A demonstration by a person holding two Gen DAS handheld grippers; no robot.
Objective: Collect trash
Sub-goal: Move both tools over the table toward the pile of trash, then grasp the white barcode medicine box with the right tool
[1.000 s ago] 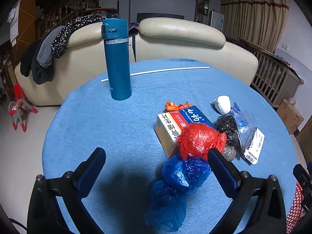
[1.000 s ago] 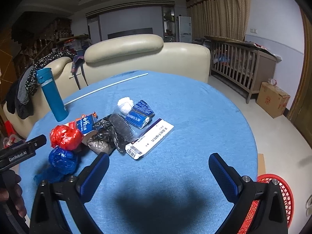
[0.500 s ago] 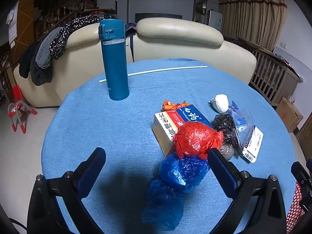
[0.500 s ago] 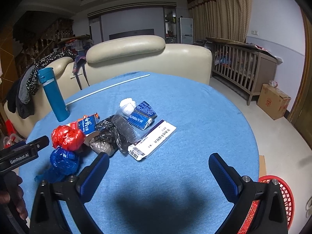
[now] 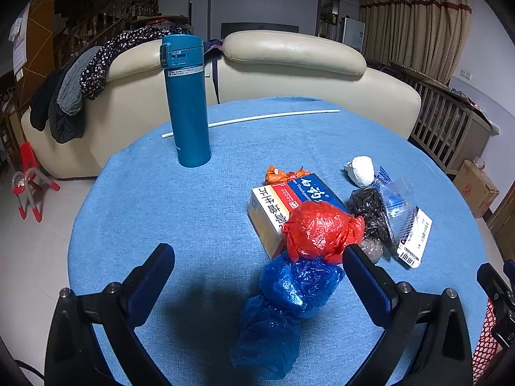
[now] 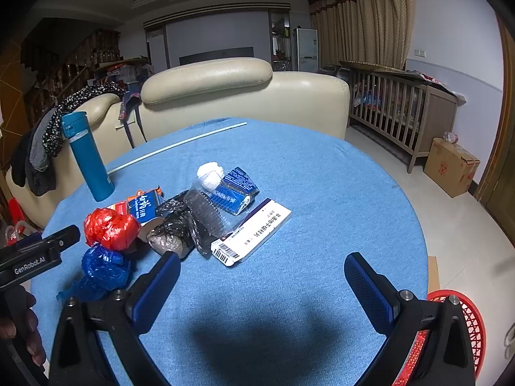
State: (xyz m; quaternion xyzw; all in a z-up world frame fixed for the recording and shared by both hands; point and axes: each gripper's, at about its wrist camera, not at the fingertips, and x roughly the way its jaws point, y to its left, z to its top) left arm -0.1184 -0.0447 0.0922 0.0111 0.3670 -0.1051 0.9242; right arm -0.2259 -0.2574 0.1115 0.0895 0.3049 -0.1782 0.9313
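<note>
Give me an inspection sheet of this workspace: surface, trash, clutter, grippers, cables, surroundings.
Surface: round table under a blue cloth.
Job's things: red bag leaning on the toothpaste box; blue bag nearest; orange wrapper, black bag, white wad, clear blister pack, blue packet and white medicine box bunched together. Red basket on the floor beside the table.
Clutter: teal flask upright; white rod behind it.
Grippers: left gripper open, empty, above the blue bag; right gripper open, empty, above bare cloth.
Cables: nothing seen.
Surroundings: cream sofa with draped clothes, wooden crib, cardboard box.
</note>
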